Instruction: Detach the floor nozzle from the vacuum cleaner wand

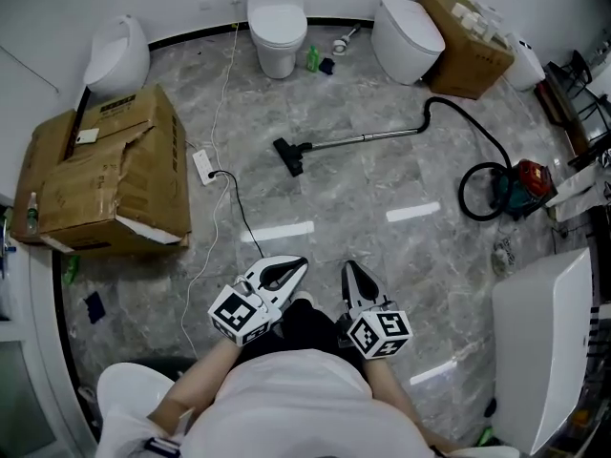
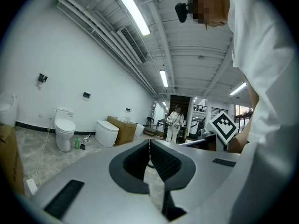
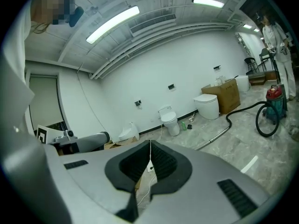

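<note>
Held close before a white-shirted person [image 1: 286,399], the left tool [image 1: 297,264] and right tool [image 1: 349,267] both have jaws shut tight on nothing. Well ahead on the grey marble floor [image 1: 382,246] lies the black floor nozzle [image 1: 288,156], attached to the metal wand [image 1: 368,138], whose hose [image 1: 468,120] curls to a red vacuum cleaner [image 1: 528,183].

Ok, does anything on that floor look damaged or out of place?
Yes: the big cardboard box at left is torn and caved in along its top. A green bottle stands on the floor beside the toilet.
</note>
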Available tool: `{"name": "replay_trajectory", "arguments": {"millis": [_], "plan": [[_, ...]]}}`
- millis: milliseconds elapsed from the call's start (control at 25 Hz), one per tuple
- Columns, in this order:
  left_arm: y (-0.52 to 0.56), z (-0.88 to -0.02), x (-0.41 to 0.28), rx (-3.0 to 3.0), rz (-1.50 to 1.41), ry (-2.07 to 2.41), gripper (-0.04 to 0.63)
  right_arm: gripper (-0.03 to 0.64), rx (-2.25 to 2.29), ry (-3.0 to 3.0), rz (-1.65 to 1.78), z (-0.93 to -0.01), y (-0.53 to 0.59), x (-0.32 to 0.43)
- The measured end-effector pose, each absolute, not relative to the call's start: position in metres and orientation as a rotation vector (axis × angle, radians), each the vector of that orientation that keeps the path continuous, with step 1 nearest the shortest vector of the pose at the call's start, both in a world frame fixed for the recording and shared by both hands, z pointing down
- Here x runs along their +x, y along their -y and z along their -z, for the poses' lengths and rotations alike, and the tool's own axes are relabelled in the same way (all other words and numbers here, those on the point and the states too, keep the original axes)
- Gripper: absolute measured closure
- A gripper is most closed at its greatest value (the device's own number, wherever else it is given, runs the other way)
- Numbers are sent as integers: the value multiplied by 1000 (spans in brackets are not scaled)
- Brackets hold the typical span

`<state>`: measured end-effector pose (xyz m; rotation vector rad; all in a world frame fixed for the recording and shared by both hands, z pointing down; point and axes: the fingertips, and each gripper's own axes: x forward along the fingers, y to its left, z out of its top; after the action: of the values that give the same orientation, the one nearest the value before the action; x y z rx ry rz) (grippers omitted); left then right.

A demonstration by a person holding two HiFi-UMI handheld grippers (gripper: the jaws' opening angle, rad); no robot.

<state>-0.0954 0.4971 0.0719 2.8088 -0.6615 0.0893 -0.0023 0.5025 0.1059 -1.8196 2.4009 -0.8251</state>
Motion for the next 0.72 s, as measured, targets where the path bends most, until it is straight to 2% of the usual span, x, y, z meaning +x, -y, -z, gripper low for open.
{"name": "replay_trajectory", "arguments": {"millis": [320, 720], "plan": [[-467, -72, -61, 2812, -70, 685, 583, 600, -1777, -2426, 826, -110, -472, 28], [-434, -84, -56, 2754, -79, 743, 583, 600, -1750, -2433, 867, -119, -448, 39]]}}
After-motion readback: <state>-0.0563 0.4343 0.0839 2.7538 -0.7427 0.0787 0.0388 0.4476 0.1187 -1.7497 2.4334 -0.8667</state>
